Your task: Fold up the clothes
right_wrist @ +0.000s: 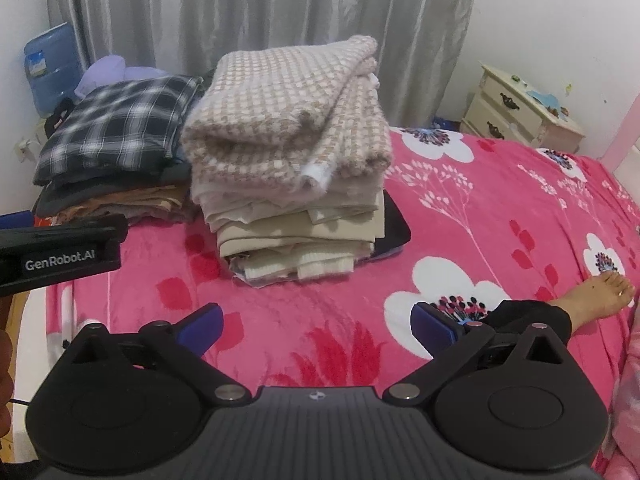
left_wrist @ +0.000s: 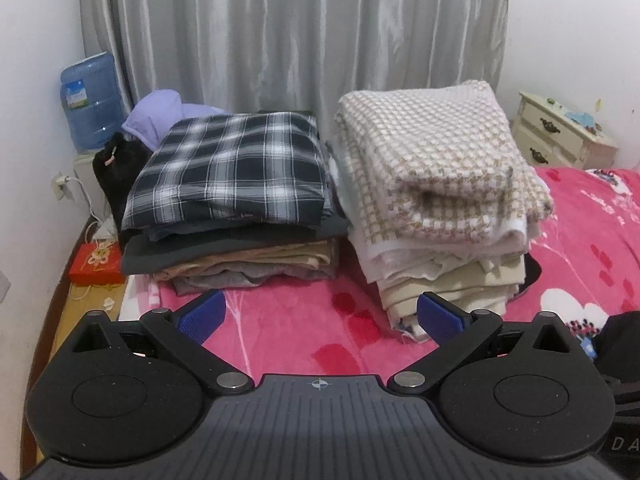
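Two stacks of folded clothes stand on the pink flowered blanket [left_wrist: 288,320] [right_wrist: 480,216]. The left stack is topped by a dark plaid shirt [left_wrist: 232,168] [right_wrist: 116,124]. The right stack carries a beige-and-white checked knit [left_wrist: 436,168] [right_wrist: 288,116]. My left gripper [left_wrist: 320,316] hangs open over bare blanket in front of both stacks, nothing between its blue pads [left_wrist: 202,316]. My right gripper [right_wrist: 316,326] is also open and empty, in front of the right stack. The left gripper's black body [right_wrist: 60,254] shows at the left edge of the right wrist view.
A grey curtain [left_wrist: 296,32] hangs behind the bed. A blue water jug [left_wrist: 90,100] stands at the far left, a red box [left_wrist: 96,264] on the floor below. A cream bedside cabinet [right_wrist: 520,116] is at the back right. A person's bare foot [right_wrist: 600,294] rests on the blanket.
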Demonstrator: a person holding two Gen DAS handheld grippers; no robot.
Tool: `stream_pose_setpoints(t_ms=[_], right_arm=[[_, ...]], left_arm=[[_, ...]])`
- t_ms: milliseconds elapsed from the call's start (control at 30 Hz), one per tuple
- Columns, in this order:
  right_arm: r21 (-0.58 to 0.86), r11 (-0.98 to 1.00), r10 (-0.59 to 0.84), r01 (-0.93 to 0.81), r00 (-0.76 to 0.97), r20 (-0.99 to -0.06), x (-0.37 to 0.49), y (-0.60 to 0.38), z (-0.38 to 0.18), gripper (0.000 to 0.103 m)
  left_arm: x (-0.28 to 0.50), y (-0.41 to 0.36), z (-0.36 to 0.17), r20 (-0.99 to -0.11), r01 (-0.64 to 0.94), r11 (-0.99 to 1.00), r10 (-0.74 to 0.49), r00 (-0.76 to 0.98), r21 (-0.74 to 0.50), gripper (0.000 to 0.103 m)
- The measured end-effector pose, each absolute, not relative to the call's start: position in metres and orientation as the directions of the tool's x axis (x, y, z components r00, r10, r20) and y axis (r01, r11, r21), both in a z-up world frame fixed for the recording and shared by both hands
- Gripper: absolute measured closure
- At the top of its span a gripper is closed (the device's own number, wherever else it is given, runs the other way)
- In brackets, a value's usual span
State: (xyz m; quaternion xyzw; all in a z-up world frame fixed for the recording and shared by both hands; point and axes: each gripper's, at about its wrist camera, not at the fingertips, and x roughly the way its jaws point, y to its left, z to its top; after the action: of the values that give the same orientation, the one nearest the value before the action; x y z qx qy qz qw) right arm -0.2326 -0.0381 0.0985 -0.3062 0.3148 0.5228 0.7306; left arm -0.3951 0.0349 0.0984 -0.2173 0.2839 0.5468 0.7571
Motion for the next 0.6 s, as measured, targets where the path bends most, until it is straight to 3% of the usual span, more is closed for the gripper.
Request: stream_pose_setpoints(t_ms=[600], right_arm=[[-0.151,0.227,0.555,-0.962,0.255,-0.792,-0.2394,-0.0384,0.0922,0.000]], left_arm=[[-0.3966,0.0291,0.0915,-0.684,-0.949,0.316,0.695,0.222,0.013,0.000]])
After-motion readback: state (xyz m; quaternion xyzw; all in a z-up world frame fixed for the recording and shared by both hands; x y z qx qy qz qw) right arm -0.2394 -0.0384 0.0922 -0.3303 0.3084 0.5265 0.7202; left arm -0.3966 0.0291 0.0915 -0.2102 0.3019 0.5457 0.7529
